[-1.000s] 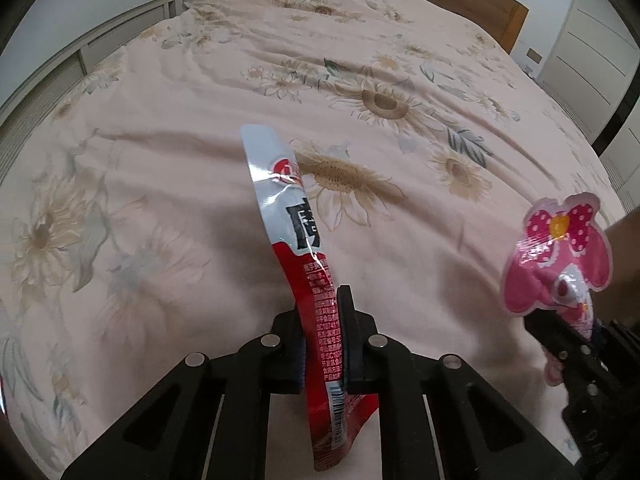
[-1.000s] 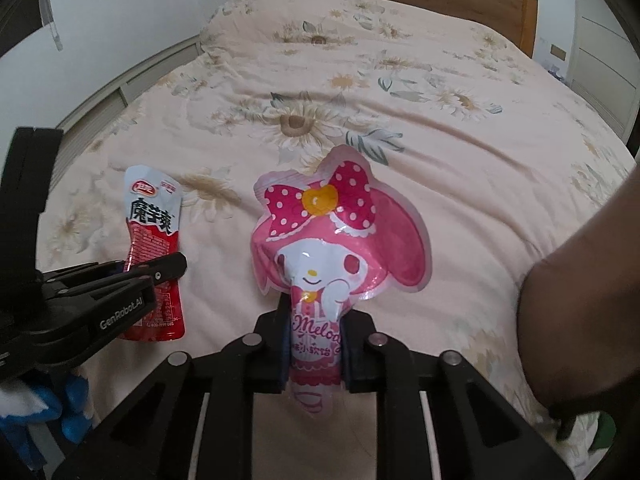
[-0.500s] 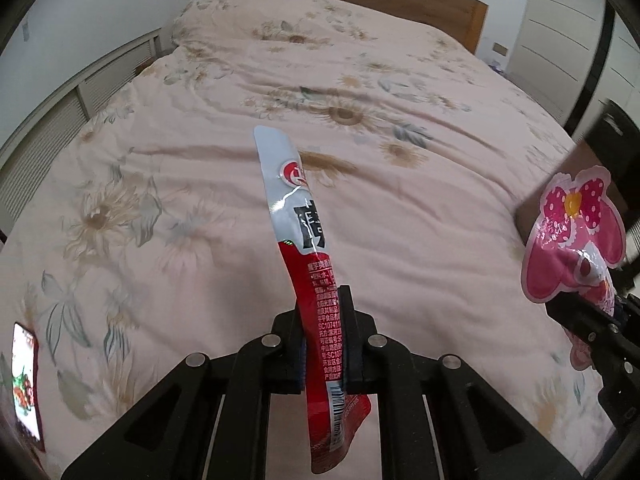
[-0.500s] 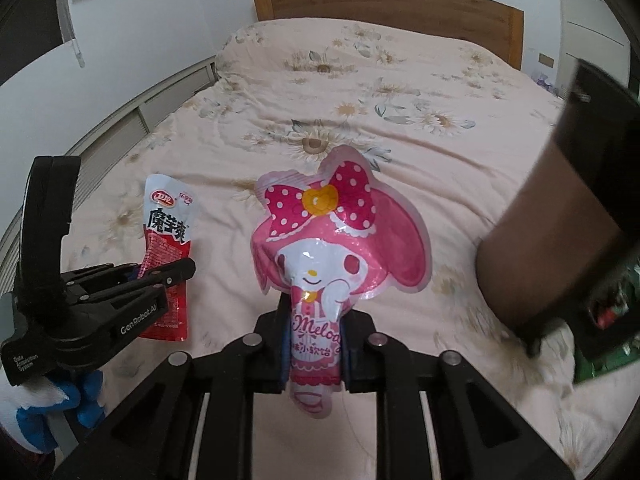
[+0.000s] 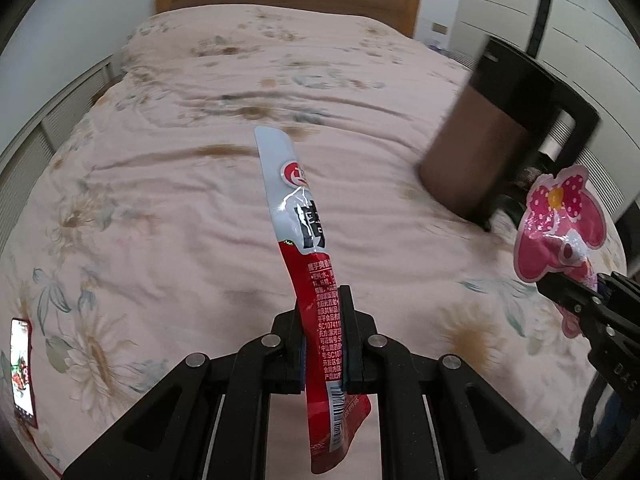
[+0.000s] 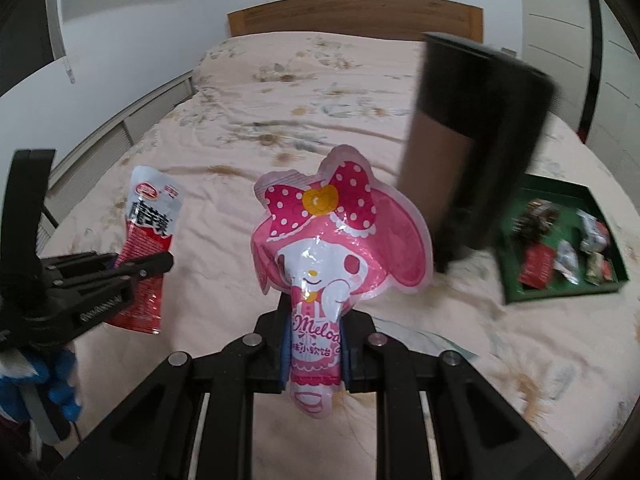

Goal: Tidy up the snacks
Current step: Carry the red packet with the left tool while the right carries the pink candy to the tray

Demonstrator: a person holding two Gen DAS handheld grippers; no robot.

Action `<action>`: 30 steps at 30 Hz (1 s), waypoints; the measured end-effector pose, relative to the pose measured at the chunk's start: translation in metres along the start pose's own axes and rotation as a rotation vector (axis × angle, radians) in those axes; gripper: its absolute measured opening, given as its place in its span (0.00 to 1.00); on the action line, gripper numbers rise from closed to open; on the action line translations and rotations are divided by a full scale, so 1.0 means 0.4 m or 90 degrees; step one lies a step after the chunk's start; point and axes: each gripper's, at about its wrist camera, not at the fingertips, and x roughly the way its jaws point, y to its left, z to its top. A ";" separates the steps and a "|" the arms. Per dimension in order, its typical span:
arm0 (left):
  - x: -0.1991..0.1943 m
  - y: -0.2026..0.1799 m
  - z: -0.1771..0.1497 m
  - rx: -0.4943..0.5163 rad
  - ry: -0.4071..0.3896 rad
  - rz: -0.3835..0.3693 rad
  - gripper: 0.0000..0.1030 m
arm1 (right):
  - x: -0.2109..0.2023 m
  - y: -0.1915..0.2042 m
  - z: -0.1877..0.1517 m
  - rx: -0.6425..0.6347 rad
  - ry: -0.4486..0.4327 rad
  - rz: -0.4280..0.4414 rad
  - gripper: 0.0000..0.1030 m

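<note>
Our left gripper (image 5: 322, 344) pinches a red-and-silver snack packet (image 5: 308, 264) near its lower half, and our right gripper (image 6: 314, 350) clamps the neck of a pink cartoon-rabbit candy pouch (image 6: 340, 240). We hold both above the floral bedspread (image 6: 248, 120); a green tray (image 6: 520, 276) of snacks lies at right, beside a brown-and-black upright object (image 6: 472, 136).

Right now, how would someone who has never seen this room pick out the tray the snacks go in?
Start at the floral bed cover below the wooden headboard, then look to its right edge, past the tall dark-and-brown container. The green tray lies flat there, already holding several small wrapped snacks. It is the only green, straight-walled thing on the bed.
</note>
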 end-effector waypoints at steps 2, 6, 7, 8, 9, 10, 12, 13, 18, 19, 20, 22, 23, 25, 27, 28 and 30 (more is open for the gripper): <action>-0.005 -0.038 -0.004 0.017 0.001 -0.006 0.09 | -0.019 -0.038 -0.019 0.007 -0.003 -0.011 0.35; -0.010 -0.130 -0.009 0.057 0.006 -0.026 0.09 | -0.052 -0.112 -0.047 0.027 -0.010 -0.027 0.35; -0.010 -0.152 -0.010 0.064 0.009 -0.032 0.09 | -0.060 -0.135 -0.052 0.035 -0.013 -0.031 0.35; -0.011 -0.174 -0.012 0.071 0.010 -0.038 0.09 | -0.067 -0.154 -0.055 0.040 -0.015 -0.035 0.35; -0.012 -0.198 -0.012 0.081 0.012 -0.045 0.09 | -0.075 -0.176 -0.058 0.046 -0.018 -0.041 0.35; -0.013 -0.223 -0.011 0.090 0.012 -0.051 0.09 | -0.086 -0.200 -0.064 0.052 -0.022 -0.045 0.35; -0.014 -0.273 -0.009 0.107 0.013 -0.065 0.09 | -0.099 -0.235 -0.065 0.059 -0.028 -0.054 0.35; -0.014 -0.300 -0.005 0.115 0.013 -0.074 0.09 | -0.106 -0.260 -0.064 0.063 -0.032 -0.060 0.35; -0.009 -0.443 0.016 0.160 0.015 -0.121 0.09 | -0.125 -0.366 -0.052 0.075 -0.043 -0.092 0.35; -0.008 -0.477 0.022 0.171 0.015 -0.135 0.09 | -0.127 -0.397 -0.047 0.078 -0.045 -0.100 0.35; -0.005 -0.502 0.028 0.178 0.014 -0.145 0.09 | -0.129 -0.420 -0.043 0.081 -0.046 -0.106 0.35; 0.007 -0.564 0.042 0.193 0.017 -0.169 0.09 | -0.129 -0.474 -0.034 0.091 -0.048 -0.119 0.35; 0.014 -0.589 0.050 0.199 0.018 -0.177 0.09 | -0.127 -0.497 -0.031 0.095 -0.048 -0.126 0.35; 0.037 -0.642 0.070 0.215 0.020 -0.192 0.09 | -0.121 -0.547 -0.025 0.105 -0.049 -0.138 0.35; 0.069 -0.688 0.097 0.224 0.022 -0.200 0.09 | -0.114 -0.601 -0.017 0.114 -0.048 -0.151 0.35; 0.083 -0.707 0.109 0.225 0.023 -0.202 0.09 | -0.107 -0.626 -0.012 0.119 -0.047 -0.157 0.35; 0.123 -0.750 0.146 0.231 0.020 -0.199 0.09 | -0.089 -0.678 0.003 0.131 -0.046 -0.164 0.35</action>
